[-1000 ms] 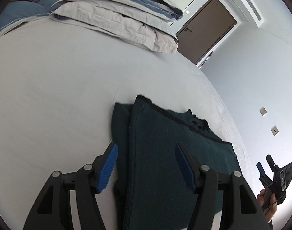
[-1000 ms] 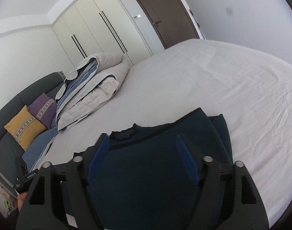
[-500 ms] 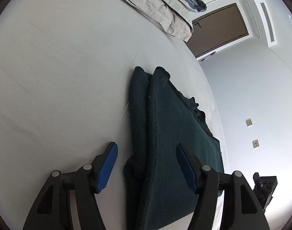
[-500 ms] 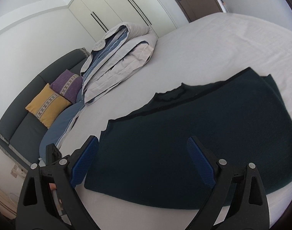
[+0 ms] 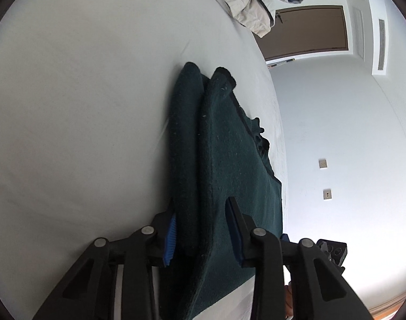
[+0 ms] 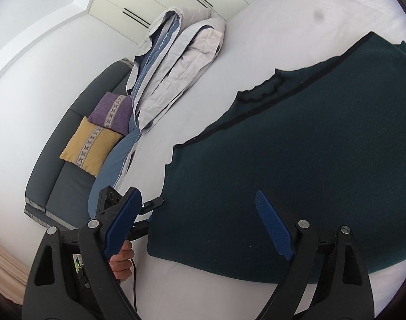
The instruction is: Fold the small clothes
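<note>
A dark green knitted garment [image 5: 229, 146] [image 6: 296, 146] lies flat on the white bed sheet [image 5: 83, 106], one side folded over into a double layer. My left gripper [image 5: 201, 229] is low at that folded side. Its jaws are closing and the blue pads press the stacked fabric between them. In the right wrist view the left gripper [image 6: 152, 212] sits at the garment's near left corner, held by a hand [image 6: 121, 261]. My right gripper [image 6: 199, 225] hovers over the garment's near edge. Its jaws are wide apart, closing slightly, and its pads touch no cloth.
A folded grey and blue duvet [image 6: 176, 61] lies at the far side of the bed. A dark sofa [image 6: 61, 186] with a yellow cushion [image 6: 91, 146] and a purple cushion [image 6: 111, 109] stands beyond it. A brown door [image 5: 309, 32] is in the far wall.
My left gripper sank to the garment's folded side and its jaws narrowed onto the fabric. My right gripper tilted down and shifted along the near edge, staying wide.
</note>
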Demonstrator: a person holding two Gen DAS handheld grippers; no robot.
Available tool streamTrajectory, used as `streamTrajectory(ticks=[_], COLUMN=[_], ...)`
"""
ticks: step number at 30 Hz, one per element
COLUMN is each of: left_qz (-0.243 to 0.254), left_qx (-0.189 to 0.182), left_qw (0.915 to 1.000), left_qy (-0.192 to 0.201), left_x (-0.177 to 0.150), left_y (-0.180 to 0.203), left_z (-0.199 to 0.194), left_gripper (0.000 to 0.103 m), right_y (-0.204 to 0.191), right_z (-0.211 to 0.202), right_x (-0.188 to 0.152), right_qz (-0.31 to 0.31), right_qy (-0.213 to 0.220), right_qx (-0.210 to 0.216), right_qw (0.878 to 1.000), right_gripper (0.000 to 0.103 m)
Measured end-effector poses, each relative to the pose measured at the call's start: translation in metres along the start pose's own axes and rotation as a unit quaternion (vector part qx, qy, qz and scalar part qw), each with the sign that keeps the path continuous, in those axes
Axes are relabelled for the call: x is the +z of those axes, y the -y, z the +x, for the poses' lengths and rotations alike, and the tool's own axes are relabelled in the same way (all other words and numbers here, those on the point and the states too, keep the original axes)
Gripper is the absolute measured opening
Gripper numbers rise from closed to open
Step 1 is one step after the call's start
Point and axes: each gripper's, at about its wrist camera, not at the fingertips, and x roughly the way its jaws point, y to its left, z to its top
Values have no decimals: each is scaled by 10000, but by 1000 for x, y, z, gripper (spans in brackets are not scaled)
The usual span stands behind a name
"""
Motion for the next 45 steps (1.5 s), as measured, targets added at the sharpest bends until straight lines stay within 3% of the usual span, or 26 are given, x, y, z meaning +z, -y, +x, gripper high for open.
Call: streamTrajectory(ticks=[4, 11, 14, 19, 21, 23, 27, 32, 37, 40, 45], left_qz=[392, 714, 822, 1143, 1373, 1630, 2089, 2545, 2315, 2263, 2350], left_qx=[282, 341, 377, 484, 492, 503, 459, 297, 60, -156, -471], left_qw=[9988, 9968, 9958, 9920, 9891, 9852, 9769, 9662, 9687, 9697, 9693], left_qy=[35, 94, 144, 233, 222, 180, 46, -298, -898, -908, -547], left_x=[-8, -10, -11, -13, -16, -18, -28, -57, -84, -93, -97], left_y=[8, 12, 16, 43, 64, 88, 141, 206, 209, 204, 206], left_z=[-2, -6, -7, -8, -6, -4, 15, 89, 168, 167, 122], left_gripper=[23, 18, 16, 15, 15, 14, 14, 14, 18, 18, 26], right_y=[-9, -11, 3, 0, -1, 8, 37, 91, 147, 161, 163], right_z=[23, 91, 123, 135, 132, 122, 86, 36, 3, 2, 5], right_x=[5, 21, 21, 19, 22, 32, 57, 87, 98, 98, 103], right_qz=[-86, 188, 411, 206, 283, 643, 1178, 1781, 2318, 2292, 2192], right_qy=[-265, -1061, -1477, -1375, -1388, -1363, -980, -562, -275, -416, -491], right_qx=[-6, 197, -192, -345, -253, 97, 594, 870, 711, 826, 699], right_qw=[9996, 9940, 9880, 9897, 9896, 9885, 9864, 9786, 9698, 9690, 9719], right_gripper=[87, 87, 85, 87, 87, 87, 87, 87, 87, 85, 85])
